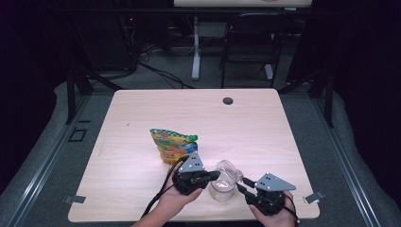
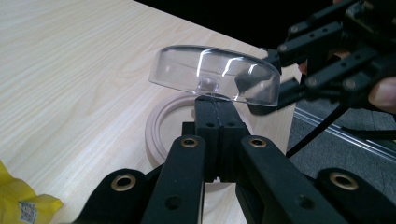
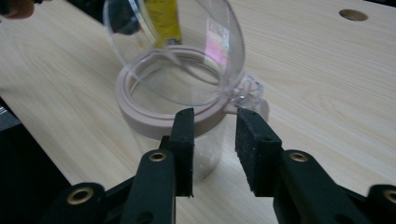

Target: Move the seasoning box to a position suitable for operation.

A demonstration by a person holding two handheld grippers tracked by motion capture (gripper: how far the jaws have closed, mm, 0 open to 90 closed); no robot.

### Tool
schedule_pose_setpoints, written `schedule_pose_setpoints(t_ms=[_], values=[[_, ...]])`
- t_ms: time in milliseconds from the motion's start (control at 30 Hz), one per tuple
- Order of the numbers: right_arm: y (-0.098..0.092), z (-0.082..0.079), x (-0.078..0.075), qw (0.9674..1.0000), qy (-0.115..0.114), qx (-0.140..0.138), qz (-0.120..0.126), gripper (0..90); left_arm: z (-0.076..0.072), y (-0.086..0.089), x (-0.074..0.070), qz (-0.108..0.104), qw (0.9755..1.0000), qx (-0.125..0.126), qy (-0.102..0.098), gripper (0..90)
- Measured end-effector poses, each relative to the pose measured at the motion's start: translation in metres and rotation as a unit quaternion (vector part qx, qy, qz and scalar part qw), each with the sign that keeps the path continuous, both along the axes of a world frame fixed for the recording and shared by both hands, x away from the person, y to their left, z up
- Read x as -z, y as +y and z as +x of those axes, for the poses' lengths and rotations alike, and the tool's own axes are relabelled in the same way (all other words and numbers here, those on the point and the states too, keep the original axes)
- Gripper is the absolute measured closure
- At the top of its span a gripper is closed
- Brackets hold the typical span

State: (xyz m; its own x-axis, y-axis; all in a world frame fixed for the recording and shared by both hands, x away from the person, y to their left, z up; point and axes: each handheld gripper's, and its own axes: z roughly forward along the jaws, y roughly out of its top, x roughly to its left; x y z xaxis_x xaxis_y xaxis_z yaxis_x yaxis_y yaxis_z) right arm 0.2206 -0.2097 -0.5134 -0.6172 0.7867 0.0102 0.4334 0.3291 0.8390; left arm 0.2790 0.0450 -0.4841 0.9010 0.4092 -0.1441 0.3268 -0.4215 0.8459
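A clear jar (image 1: 221,189) with a pale pink rim (image 3: 159,119) stands near the table's front edge. Its clear hinged lid (image 2: 215,74) is tilted up off the rim. My left gripper (image 2: 215,100) is shut on the lid's front edge and holds it raised, coming in from the jar's left (image 1: 213,176). My right gripper (image 3: 215,126) stands open at the jar's hinge side (image 1: 241,185). Its pads (image 3: 256,149) are on either side of the rim by the hinge tab (image 3: 247,91) and are not pressing on it.
A yellow and green snack bag (image 1: 174,144) lies just behind the left gripper, and its corner (image 2: 18,200) is visible in the left gripper view. The wooden table (image 1: 142,109) has a cable hole (image 1: 228,100) at the back. A chair (image 1: 250,42) stands beyond the table.
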Motion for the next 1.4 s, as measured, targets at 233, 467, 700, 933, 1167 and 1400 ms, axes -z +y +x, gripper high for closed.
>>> schedule_pose_setpoints(t_ms=[233,467,700,933,1167,1400], values=[[0.006,-0.002,0.002,0.9999,-0.011,-0.01,0.008,59.6,0.001,-0.002,-0.003,-0.003,1.0,0.0,0.0,90.0],[0.008,-0.003,0.0,0.9993,-0.034,-0.006,0.012,58.3,0.002,-0.001,-0.002,0.002,1.0,-0.003,-0.001,90.0],[0.009,-0.004,-0.002,0.9989,-0.045,-0.004,0.014,57.5,0.002,0.002,0.001,0.003,1.0,-0.009,0.001,90.0],[0.008,-0.004,-0.004,0.9982,-0.058,-0.004,0.018,57.2,0.001,0.006,0.006,0.008,0.9999,-0.013,0.004,90.0],[0.004,-0.001,-0.004,0.9981,-0.057,0.002,0.026,60.6,-0.001,0.016,0.009,0.008,0.9997,-0.022,0.006,90.0],[-0.002,0.0,-0.004,0.9974,-0.05,0.016,0.049,64.1,0.0,0.029,0.013,0.013,0.9994,-0.032,0.007,90.0]])
